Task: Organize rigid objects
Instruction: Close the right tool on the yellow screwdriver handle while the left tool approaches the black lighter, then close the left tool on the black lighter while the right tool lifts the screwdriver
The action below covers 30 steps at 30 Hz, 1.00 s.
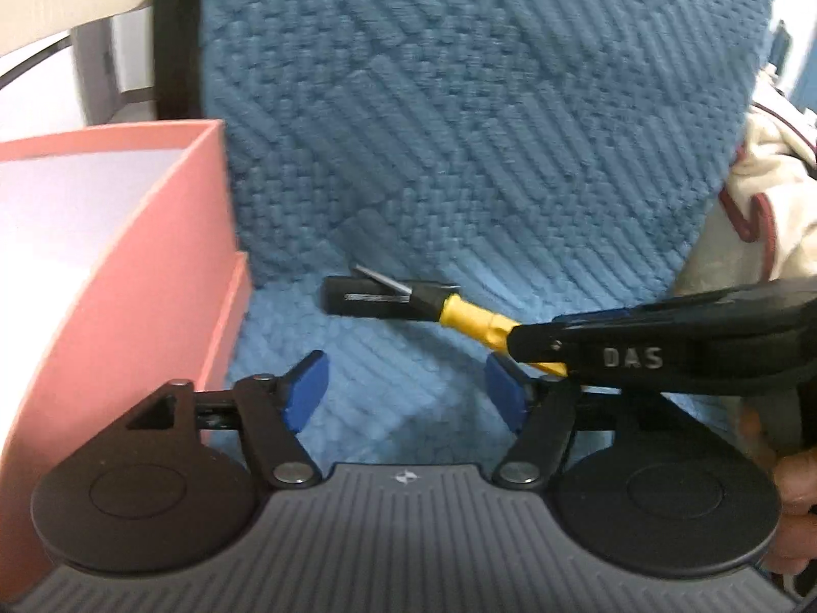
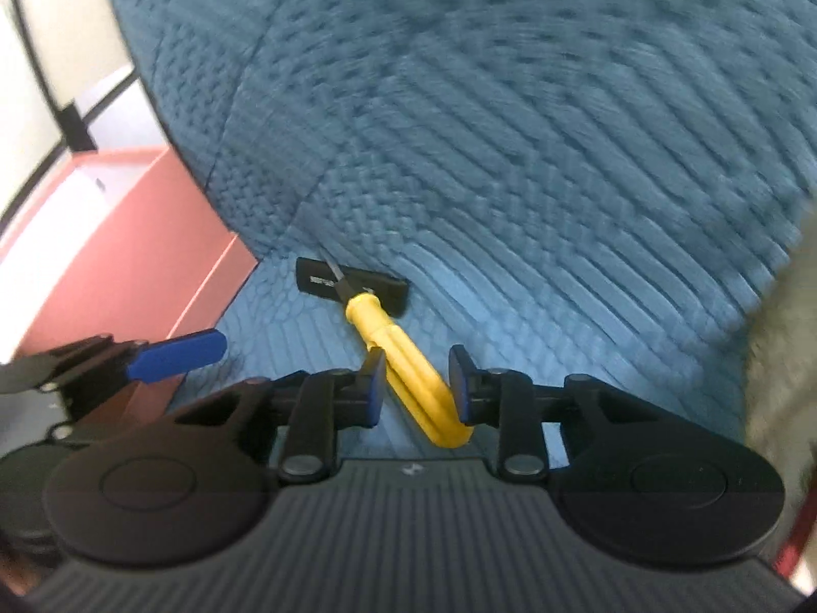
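Note:
A yellow-handled screwdriver (image 2: 403, 357) lies on the blue woven seat, its black shaft resting across a small black bar (image 2: 352, 285). My right gripper (image 2: 416, 383) has its blue pads on either side of the yellow handle, closed on it. In the left wrist view the screwdriver (image 1: 480, 324) and the black bar (image 1: 378, 299) lie ahead, with the right gripper (image 1: 531, 352) coming in from the right over the handle. My left gripper (image 1: 408, 393) is open and empty, just short of the screwdriver.
A pink open box (image 1: 153, 265) with a white inside stands at the left, touching the seat; it also shows in the right wrist view (image 2: 138, 255). The blue cushion backrest (image 1: 459, 102) rises behind. A cream cloth (image 1: 755, 214) lies at the right.

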Each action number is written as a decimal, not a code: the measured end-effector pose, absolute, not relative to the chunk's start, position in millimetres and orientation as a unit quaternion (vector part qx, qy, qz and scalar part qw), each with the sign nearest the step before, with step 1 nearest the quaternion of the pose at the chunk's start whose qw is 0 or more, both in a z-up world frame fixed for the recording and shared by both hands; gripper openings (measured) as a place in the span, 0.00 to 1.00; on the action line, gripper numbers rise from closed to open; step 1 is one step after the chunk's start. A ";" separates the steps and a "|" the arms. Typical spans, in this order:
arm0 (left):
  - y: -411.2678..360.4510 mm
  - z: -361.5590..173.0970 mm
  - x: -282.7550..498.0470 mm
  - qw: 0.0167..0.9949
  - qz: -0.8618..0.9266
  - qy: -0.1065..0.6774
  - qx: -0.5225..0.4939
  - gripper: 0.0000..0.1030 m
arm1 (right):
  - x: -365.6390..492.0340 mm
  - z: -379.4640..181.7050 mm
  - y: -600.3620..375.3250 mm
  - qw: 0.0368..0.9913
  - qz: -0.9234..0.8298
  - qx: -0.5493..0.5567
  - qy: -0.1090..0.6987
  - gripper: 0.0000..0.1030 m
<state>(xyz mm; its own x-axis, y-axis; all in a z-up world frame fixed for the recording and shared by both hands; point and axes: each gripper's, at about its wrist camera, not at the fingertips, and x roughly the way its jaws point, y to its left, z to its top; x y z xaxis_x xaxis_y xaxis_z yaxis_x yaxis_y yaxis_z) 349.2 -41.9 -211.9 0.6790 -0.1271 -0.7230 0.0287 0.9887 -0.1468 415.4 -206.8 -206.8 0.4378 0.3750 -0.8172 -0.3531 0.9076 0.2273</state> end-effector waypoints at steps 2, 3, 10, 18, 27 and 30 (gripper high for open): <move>-53.1 -209.6 349.4 0.918 -0.061 0.390 -0.045 0.78 | 410.4 -202.7 -219.1 0.848 0.207 0.023 0.488 0.13; -57.3 -208.8 348.9 0.920 -0.065 0.385 -0.039 0.79 | 407.5 -199.6 -225.6 0.850 0.200 0.026 0.487 0.13; -71.3 -209.3 351.7 0.916 -0.074 0.394 -0.031 0.80 | 417.1 -207.2 -253.3 0.849 0.170 0.060 0.496 0.13; -48.3 -207.9 352.3 0.910 -0.056 0.409 -0.041 0.80 | 417.3 -211.4 -243.6 0.834 0.214 0.040 0.507 0.21; -35.8 -199.9 365.2 0.913 -0.026 0.404 -0.058 0.80 | 416.9 -222.3 -212.9 0.830 0.249 -0.038 0.497 0.32; -33.2 -200.6 374.5 0.911 -0.018 0.407 -0.062 0.80 | 418.1 -227.7 -205.7 0.828 0.270 -0.054 0.489 0.32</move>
